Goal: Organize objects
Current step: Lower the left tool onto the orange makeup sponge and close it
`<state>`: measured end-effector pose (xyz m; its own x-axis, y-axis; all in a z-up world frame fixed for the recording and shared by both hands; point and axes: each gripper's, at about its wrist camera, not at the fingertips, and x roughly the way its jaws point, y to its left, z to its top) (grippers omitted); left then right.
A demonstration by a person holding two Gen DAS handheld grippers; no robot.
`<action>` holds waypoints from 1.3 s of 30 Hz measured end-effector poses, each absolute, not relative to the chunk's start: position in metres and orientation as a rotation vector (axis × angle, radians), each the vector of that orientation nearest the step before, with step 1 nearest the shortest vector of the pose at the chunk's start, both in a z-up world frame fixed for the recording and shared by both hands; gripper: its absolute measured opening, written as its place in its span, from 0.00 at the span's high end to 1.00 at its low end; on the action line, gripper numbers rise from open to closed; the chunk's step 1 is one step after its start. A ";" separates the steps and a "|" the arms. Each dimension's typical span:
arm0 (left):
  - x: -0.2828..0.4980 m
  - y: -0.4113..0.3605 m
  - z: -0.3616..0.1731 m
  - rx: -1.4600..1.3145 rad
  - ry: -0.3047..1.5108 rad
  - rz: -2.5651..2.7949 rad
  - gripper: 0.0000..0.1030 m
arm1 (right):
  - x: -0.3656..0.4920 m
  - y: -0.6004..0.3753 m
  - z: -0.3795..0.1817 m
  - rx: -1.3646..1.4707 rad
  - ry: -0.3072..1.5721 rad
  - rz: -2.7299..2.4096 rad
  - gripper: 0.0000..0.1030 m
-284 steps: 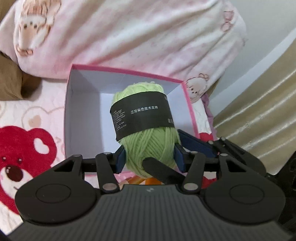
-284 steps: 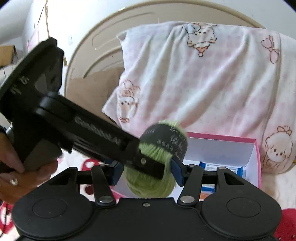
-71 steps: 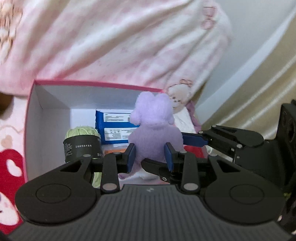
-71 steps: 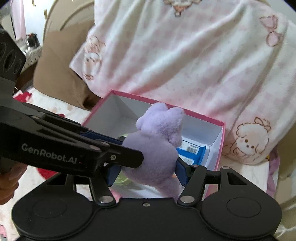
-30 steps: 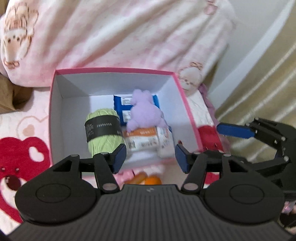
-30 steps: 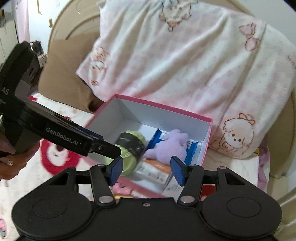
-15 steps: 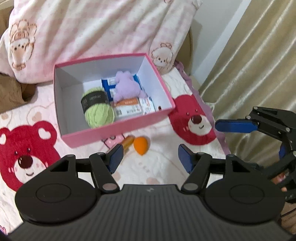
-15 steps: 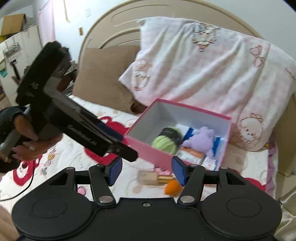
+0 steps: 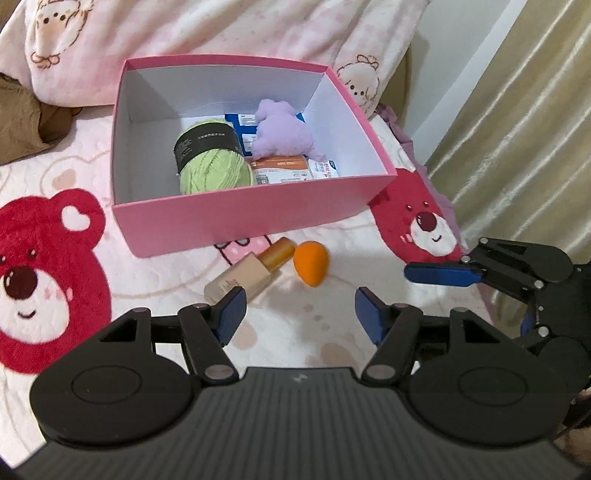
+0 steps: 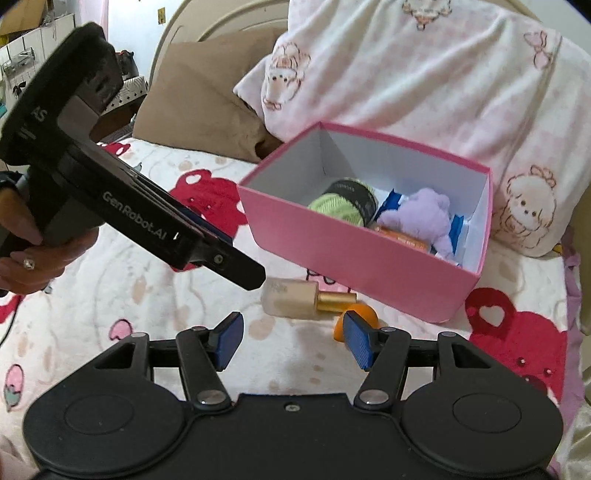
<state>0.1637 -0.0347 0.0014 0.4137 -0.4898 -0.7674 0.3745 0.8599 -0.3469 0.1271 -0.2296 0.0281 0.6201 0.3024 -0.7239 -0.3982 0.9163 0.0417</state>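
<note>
A pink box (image 9: 240, 218) (image 10: 354, 254) stands on the bed and holds a green yarn ball (image 9: 212, 162) (image 10: 340, 206), a purple plush toy (image 9: 280, 133) (image 10: 421, 214) and some packets (image 9: 284, 170). In front of the box lie a foundation bottle (image 9: 243, 277) (image 10: 299, 291) and an orange sponge (image 9: 312, 262) (image 10: 354, 319). My left gripper (image 9: 297, 314) is open and empty just short of the bottle and sponge. My right gripper (image 10: 291, 339) is open and empty, and its right pad partly hides the sponge.
A pink cartoon pillow (image 9: 221, 33) (image 10: 424, 74) lies behind the box, with a brown pillow (image 10: 199, 99) to its left. A curtain (image 9: 517, 129) hangs at the right. The bedspread has red bear prints (image 9: 37, 273). The right gripper shows in the left wrist view (image 9: 498, 269).
Both grippers let go of the purple plush toy in the box and drew back from it. In the last half second they dropped closer to the bottle and sponge.
</note>
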 end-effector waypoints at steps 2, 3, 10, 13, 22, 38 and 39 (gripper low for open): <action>0.165 -0.040 -0.008 -0.116 0.997 -0.537 0.37 | 0.132 -0.231 0.016 -0.144 0.813 0.393 0.37; 0.166 -0.044 -0.014 -0.114 0.993 -0.535 0.37 | 0.134 -0.231 0.010 -0.155 0.812 0.392 0.37; 0.170 -0.064 -0.044 -0.098 1.009 -0.537 0.39 | 0.138 -0.233 -0.033 -0.195 0.713 0.337 0.28; 0.171 -0.072 -0.053 -0.083 0.994 -0.537 0.39 | 0.146 -0.234 -0.050 -0.195 0.741 0.303 0.28; 0.195 -0.096 -0.074 -0.133 0.921 -0.555 0.46 | 0.172 -0.244 -0.087 -0.078 0.762 0.258 0.27; 0.199 -0.110 -0.097 -0.129 1.000 -0.561 0.75 | 0.177 -0.247 -0.100 -0.053 0.743 0.235 0.59; 0.198 -0.110 -0.096 -0.131 0.998 -0.561 0.75 | 0.174 -0.247 -0.098 -0.061 0.741 0.232 0.60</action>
